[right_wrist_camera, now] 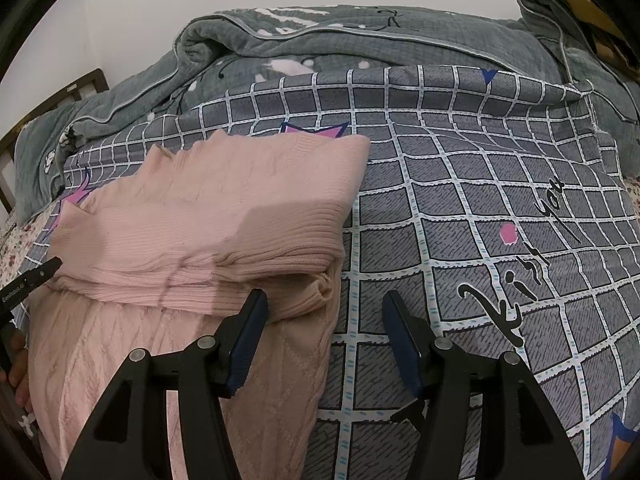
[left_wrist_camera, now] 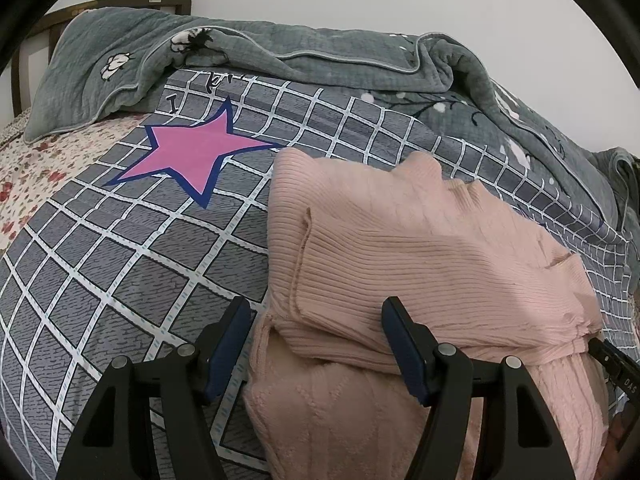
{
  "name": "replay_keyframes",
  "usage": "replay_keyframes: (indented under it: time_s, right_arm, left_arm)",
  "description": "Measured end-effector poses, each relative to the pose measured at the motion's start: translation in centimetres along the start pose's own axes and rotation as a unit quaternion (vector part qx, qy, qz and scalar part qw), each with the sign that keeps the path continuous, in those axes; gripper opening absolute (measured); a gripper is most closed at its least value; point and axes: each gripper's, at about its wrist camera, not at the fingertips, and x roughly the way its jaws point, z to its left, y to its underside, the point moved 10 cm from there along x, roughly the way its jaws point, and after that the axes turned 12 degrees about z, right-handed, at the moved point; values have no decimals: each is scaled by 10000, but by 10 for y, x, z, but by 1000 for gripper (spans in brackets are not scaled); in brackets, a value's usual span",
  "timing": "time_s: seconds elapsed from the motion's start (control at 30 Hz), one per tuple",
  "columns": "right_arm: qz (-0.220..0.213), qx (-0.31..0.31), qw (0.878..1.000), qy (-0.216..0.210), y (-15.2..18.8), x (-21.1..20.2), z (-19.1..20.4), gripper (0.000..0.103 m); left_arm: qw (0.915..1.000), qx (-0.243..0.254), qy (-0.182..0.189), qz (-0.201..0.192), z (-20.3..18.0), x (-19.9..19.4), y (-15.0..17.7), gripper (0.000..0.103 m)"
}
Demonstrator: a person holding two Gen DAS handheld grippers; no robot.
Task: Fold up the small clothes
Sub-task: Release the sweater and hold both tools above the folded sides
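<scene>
**Sweater half folded on bed, both tools released**

Sweater (left_wrist_camera: pixel 420 248), pink knit, lies on the grid-print cover (left_wrist_camera: pixel 120 280) of the bed, toward its near edge. One ribbed part is doubled over the cable-knit body, its fold running across just ahead of both tools.

Left tool (left_wrist_camera: pixel 316 344): jaws apart, straddling the sweater's left edge; the pads do not press the knit. Right tool (right_wrist_camera: pixel 324 340): jaws apart and still widening, set at the sweater's right edge, one finger over the knit, the other over the cover; nothing gripped.

Judgement: a fold has just been laid and let go. The next move calls for taking both corners of the near or far end and bringing them over evenly, keeping the folded layer from sliding.

Not determinable: sleeves and collar are tucked under or out of sight; the sweater's near end is cut off behind the tools. A rumpled grey quilt (left_wrist_camera: pixel 320 52) along the far edge hides the rest of the bed. Whether other clothes wait cannot be told.
</scene>
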Motion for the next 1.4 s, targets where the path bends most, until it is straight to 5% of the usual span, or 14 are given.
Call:
replay_keyframes:
  time_s: [1.4]
  right_arm:
    - [73, -106, 9999, 47, 5, -2, 3, 59]
  left_arm:
    - [9999, 109, -55, -70, -8, -5, 4, 67]
